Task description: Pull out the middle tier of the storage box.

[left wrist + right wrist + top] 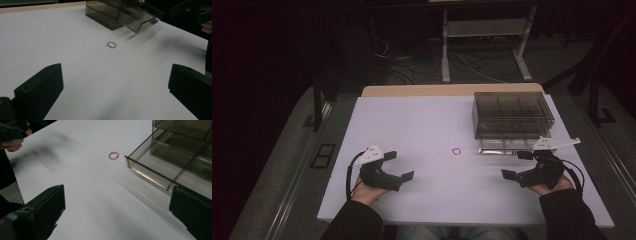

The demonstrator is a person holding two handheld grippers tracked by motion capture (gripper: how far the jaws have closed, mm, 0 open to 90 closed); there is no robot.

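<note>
Both tongs, left [401,166] and right [513,164], gape empty; the tiny bracelet [456,151] lies flat at the drawer's [507,145] nine o'clock, likely to skid when pinched.

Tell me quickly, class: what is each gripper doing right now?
Left gripper: open, holding nothing.
Right gripper: open, holding nothing, beside the pulled-out drawer.
</note>
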